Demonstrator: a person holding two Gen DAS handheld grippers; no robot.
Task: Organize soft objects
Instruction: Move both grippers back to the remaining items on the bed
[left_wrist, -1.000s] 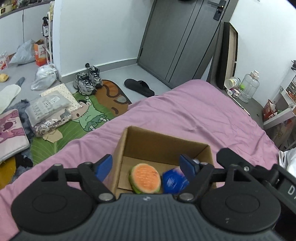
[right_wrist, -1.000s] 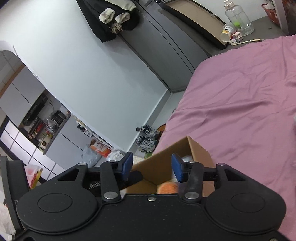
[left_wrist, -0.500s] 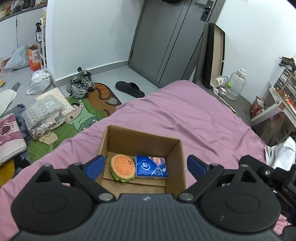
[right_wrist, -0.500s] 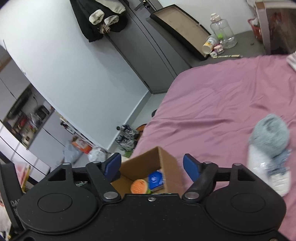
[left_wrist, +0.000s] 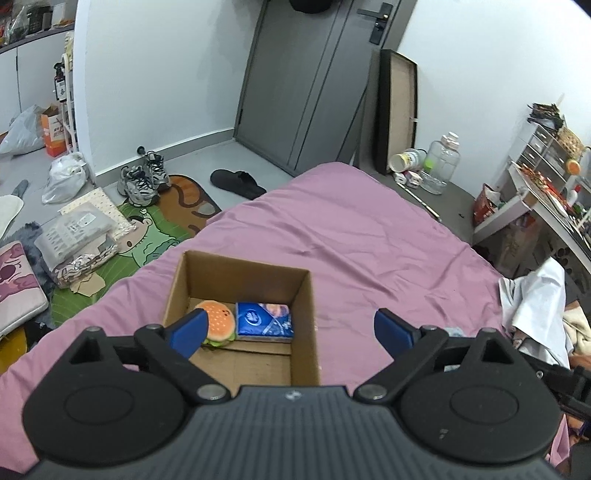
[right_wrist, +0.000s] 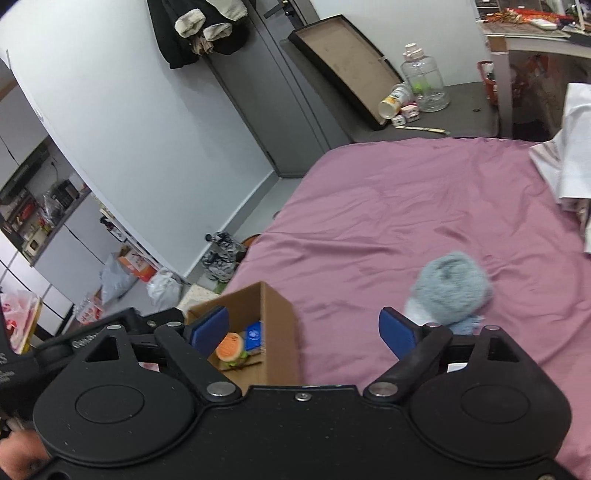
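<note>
Open brown cardboard box on a pink-sheeted bed, holding a plush orange hamburger toy touching a blue tissue packet on its right. Left tongs above the box, spread wide, holding nothing. Right tongs also spread wide, empty. Fluffy grey soft bundle lying on the bed, apart from the box, just beyond the right tongs' blue fingertip.

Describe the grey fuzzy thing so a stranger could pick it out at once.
Start at the purple bedsheet and find the open cardboard box. Right of the box, lying loose on the sheet, is the grey fuzzy bundle. It is the only soft item outside the box; the burger plush and blue tissue pack sit inside.
</note>
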